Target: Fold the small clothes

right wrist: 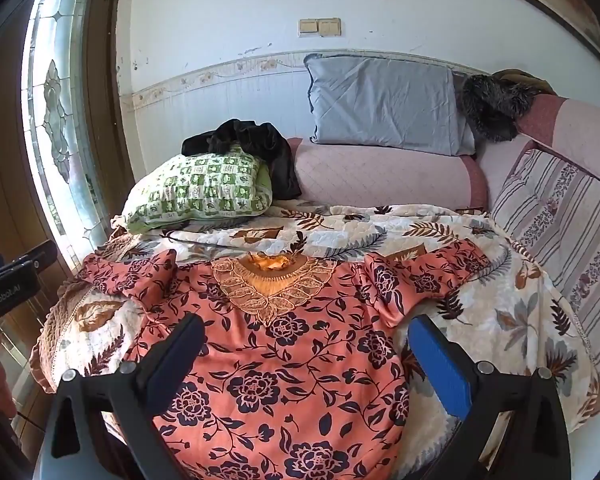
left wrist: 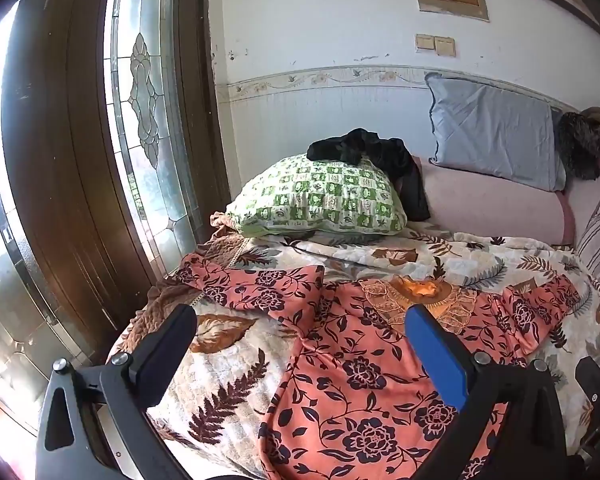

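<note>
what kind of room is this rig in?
Most likely a bedroom or daybed corner in a home. A leaf-print quilted bedspread covers the bed, with a green checked pillow and a grey pillow against the wall, beside a brown wooden door with leaded glass.

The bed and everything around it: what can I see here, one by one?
top: one, orange with dark flowers, spread flat on the quilt
quilt: one, cream with brown leaves, covering the bed
green pillow: one, green and white checks, far left of the bed
black garment: one, black, crumpled on the green pillow
grey pillow: one, grey-blue, against the wall
switches: two, beige, on the wall
door: one, brown with leaded glass, left
left gripper: jaws open, above the top
right gripper: jaws open, above the top
</note>
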